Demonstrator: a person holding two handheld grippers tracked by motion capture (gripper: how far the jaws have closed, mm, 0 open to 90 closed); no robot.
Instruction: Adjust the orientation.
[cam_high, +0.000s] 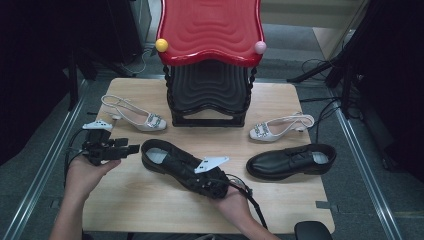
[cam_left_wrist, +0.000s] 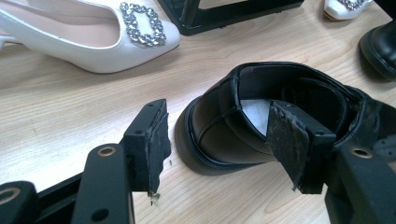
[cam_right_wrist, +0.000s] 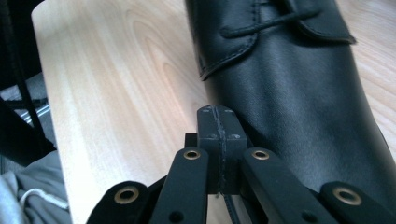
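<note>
left gripper level at 9 o'clock on the table, pointing toward 3, jaws spread just short of the heel of the near black shoe. right gripper at 6 o'clock, aimed toward 10, jaws pressed together with nothing between, beside the toe of that shoe. shoe near table centre, long axis from 10 (heel) to 4 (toe). second black shoe at 3. white heels at 10 and 2, flanking the red stool at 12.

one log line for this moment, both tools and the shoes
left tool: open, at heel of near black shoe | right tool: shut, empty, beside its toe | other black shoe, two white heels: untouched
</note>
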